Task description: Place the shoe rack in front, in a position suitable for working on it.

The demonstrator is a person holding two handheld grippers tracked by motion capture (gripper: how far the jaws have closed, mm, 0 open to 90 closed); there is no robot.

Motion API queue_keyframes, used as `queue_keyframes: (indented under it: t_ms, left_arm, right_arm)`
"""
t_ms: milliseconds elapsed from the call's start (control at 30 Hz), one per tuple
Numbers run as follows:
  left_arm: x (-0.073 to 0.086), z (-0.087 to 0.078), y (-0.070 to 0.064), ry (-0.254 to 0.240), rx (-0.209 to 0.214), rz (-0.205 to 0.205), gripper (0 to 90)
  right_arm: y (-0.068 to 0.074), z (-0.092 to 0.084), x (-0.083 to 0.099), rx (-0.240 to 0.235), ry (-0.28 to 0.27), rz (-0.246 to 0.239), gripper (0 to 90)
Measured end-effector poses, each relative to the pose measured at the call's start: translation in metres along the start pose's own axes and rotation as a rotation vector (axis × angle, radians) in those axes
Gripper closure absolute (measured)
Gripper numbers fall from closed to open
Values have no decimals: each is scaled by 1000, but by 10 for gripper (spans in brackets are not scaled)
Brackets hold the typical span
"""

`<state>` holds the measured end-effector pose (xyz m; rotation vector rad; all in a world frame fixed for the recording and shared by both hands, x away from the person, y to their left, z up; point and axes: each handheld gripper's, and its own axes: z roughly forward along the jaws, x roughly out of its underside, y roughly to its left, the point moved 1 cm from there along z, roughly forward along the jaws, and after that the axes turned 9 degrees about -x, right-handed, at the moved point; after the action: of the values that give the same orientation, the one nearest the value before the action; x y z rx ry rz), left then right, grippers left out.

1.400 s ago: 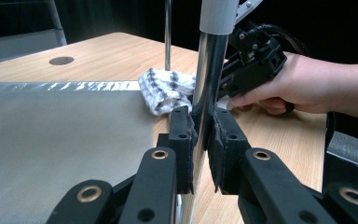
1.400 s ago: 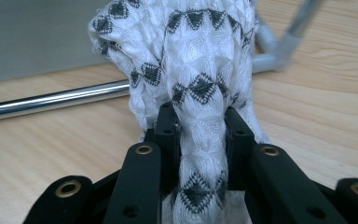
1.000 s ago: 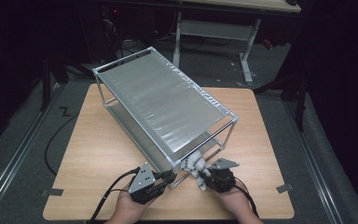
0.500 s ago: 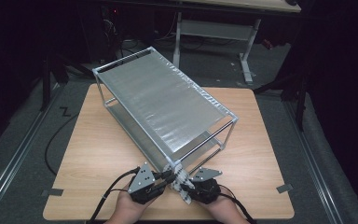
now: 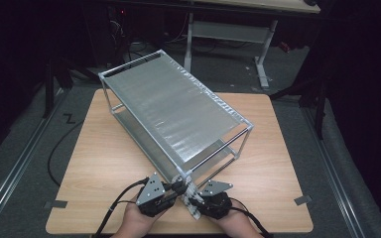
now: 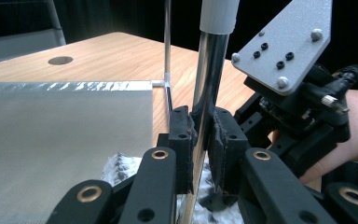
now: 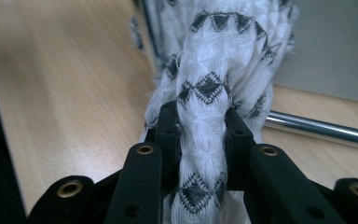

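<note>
A two-tier metal rack (image 5: 173, 116) with silvery mesh shelves stands diagonally on the wooden table (image 5: 104, 173). My left gripper (image 5: 177, 187) is shut on the rack's near corner post (image 6: 209, 93), a chrome tube with a white cap. A white cloth with black zigzag patterning (image 7: 209, 88) is bunched at the foot of that post, also seen as the cloth (image 5: 192, 198) in the high view. My right gripper (image 7: 200, 130) is shut on a rolled fold of this cloth, right beside the left gripper. In the left gripper view the right gripper's grey plate (image 6: 284, 42) sits close behind the post.
A chrome lower rail (image 7: 321, 128) of the rack runs just beyond the cloth. The lower mesh shelf (image 6: 60, 140) lies left of the post. Bare table wood extends to both sides of the rack. A desk frame (image 5: 238, 29) stands behind the table.
My right gripper has slid left along the front edge with the cloth, drawing close to the left gripper at the rack's corner post. The left gripper has stayed put.
</note>
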<state>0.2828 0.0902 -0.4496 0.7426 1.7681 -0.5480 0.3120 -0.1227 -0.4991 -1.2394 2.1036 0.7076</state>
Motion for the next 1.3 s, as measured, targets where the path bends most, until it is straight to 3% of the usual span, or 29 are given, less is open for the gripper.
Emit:
queue_keyframes:
  t_ms: [333, 533, 633, 667, 1000, 1167, 1300]
  left_arm:
    - [-1, 1, -1, 2, -2, 0, 803]
    - [0, -1, -1, 4, -9, -1, 804]
    - [0, -2, 0, 4, -10, -2, 803]
    - [1, -2, -1, 3, -14, -5, 804]
    - [2, -7, -2, 2, -20, -6, 803]
    - [2, -8, -3, 5, -20, -2, 804]
    - [3, -10, -3, 4, -27, -2, 805]
  right_arm:
    - [-18, -5, 3, 73, -6, 60, 735]
    - [-43, -15, 8, 156, -22, 127, 735]
    - [-51, -18, 9, 175, -32, 157, 736]
    - [-61, -22, 11, 200, -40, 188, 736]
    - [-104, -41, 23, 306, -78, 293, 738]
    - [-119, -51, 30, 353, -98, 347, 739]
    - [-125, -54, 32, 381, -106, 359, 741]
